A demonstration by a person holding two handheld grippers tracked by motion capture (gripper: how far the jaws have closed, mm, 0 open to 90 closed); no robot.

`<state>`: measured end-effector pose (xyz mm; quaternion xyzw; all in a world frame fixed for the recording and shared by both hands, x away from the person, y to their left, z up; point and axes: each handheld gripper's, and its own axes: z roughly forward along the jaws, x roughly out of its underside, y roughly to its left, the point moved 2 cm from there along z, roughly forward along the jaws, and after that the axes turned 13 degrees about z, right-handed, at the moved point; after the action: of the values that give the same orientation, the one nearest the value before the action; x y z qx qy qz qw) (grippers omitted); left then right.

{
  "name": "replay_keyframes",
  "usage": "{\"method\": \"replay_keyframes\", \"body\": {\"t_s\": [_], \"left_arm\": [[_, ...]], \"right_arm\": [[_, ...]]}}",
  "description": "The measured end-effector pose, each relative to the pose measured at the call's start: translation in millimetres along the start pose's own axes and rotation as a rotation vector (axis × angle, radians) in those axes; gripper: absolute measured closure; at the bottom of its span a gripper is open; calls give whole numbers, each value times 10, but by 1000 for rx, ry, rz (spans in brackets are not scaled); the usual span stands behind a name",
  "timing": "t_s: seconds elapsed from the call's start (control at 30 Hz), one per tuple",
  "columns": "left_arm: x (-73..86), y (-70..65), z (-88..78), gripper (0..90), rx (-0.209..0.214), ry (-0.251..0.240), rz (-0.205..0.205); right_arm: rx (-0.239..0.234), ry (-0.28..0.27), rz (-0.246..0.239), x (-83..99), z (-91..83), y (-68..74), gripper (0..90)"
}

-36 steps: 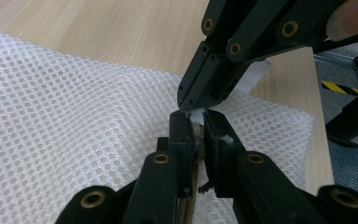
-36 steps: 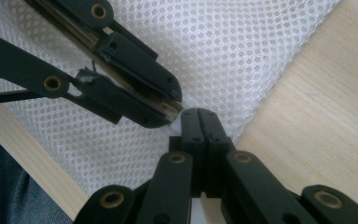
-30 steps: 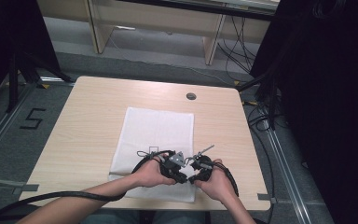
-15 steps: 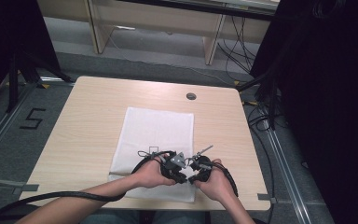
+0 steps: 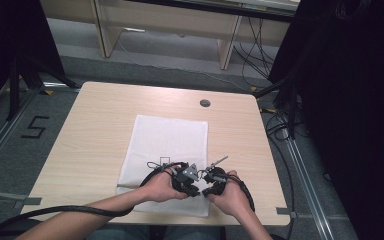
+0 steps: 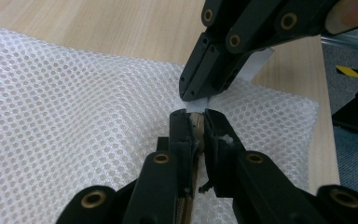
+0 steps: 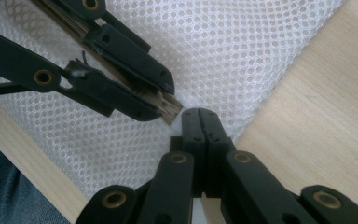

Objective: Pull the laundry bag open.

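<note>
A single readable mark is seen in the high view: the figure "5" [image 5: 34,128], set on the grey floor [image 5: 10,150] to the left of the bench. No brand or label text can be made out on the tools or the cloth.

The bench [image 5: 100,125] is a light wood-grain top with one round cable port [image 5: 205,103] near its far right. One white mesh cloth [image 5: 169,145] is laid flat on it, from mid-bench to the near edge. Pale furniture legs and loose cables are seen beyond the far edge, and dark curtains at both sides.

Two hand-held grippers are counted, tip to tip over the near right part of the cloth. The left hand-held gripper [image 6: 195,120] is closed narrowly on one small wooden strip [image 6: 196,126], which is clamped between its jaws. The right hand-held gripper [image 7: 200,116] is closed fully, jaw against jaw; in the left gripper view a thin white strip [image 6: 256,63] is seen lying along its jaws to their tips, though it cannot be told whether this strip is gripped. The wooden strip is held just above the cloth, its end just beside the right tips.
</note>
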<state>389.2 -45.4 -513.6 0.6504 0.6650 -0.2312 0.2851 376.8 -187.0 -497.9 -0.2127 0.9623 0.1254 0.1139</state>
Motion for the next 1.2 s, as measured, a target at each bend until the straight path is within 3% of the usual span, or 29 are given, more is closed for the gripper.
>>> {"method": "replay_keyframes", "body": {"t_s": [0.03, 0.13, 0.2, 0.37, 0.43, 0.5, 0.53, 0.57, 0.6, 0.7, 0.83, 0.9, 0.93, 0.97, 1.0, 1.1, 1.2], "left_arm": [[1, -1, -4, 817, 1, 5, 11], [0, 0, -12, 817, -9, 12, 30], [2, -2, -10, 818, -12, 11, 34], [4, 1, -7, 820, -4, 1, 20], [9, 16, -45, 820, -5, 19, 7], [34, 64, -123, 820, -17, 36, 19], [53, 82, -164, 820, -15, 28, 12], [70, 86, -193, 819, 11, -9, -18], [79, 74, -199, 819, 9, -9, -29], [76, 40, -173, 819, -13, 24, 28], [76, 36, -191, 818, -11, 7, 7], [77, 36, -208, 818, -14, 22, 33], [81, 28, -211, 818, -11, 23, 18], [89, 30, -219, 818, -21, 28, 37], [94, 28, -227, 818, -13, 22, 24], [120, 26, -267, 818, -25, 47, 41], [145, 34, -310, 819, -17, 18, 17]], "right_arm": [[2, -6, -30, -8, 3, -16, 900], [7, -2, -60, -16, 1, -20, 900], [5, -2, -41, -14, 0, -8, 900], [4, -4, -58, -13, 3, -22, 900], [1, -5, -59, -9, 0, -25, 900], [25, 9, -25, -1, -14, -15, 900], [34, -5, -53, -12, -12, -36, 900], [31, -6, -54, -15, -13, -53, 900], [25, -7, -48, -15, -11, -54, 900], [19, -3, -45, -16, -9, -50, 900], [14, -9, -55, -20, -8, -70, 900], [12, -10, -43, -16, -10, -70, 900], [9, -10, -42, -14, -11, -72, 900], [10, -10, -42, -13, -11, -72, 900], [9, -11, -41, -12, -11, -72, 900], [8, -13, -44, -11, -11, -72, 900], [9, -13, -44, -9, -11, -70, 900]]}}
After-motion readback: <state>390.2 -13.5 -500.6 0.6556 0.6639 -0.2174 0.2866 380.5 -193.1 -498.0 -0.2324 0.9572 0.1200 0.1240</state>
